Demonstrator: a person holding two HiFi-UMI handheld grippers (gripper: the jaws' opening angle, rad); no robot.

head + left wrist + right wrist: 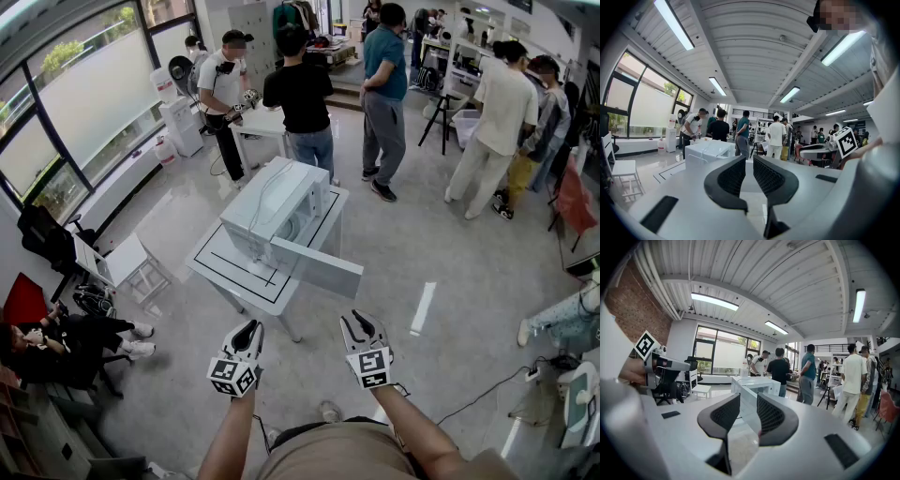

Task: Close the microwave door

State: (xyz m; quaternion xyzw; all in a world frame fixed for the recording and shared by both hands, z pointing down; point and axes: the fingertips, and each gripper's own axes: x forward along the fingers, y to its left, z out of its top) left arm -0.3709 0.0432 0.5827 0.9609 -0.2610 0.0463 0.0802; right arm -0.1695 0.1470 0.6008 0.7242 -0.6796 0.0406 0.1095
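I count one microwave (277, 211) with one door (314, 265), on one table (220, 272) at twelve o'clock. There are two grippers: the left gripper (247, 328) at seven o'clock and the right gripper (360, 324) at five. At least six standing people (300, 94) spread from eleven to two o'clock. One seated person (66, 337) is at eight.

Both forearms, the left forearm (223, 439) and the right forearm (411, 429), are bare and reach forward from the bottom of the head view. The two are held side by side, a little apart. The left gripper (248, 326) and the right gripper (360, 322) point forward and almost level. Each carries its marker cube on top. On both grippers the jaws stand a little apart and hold nothing.
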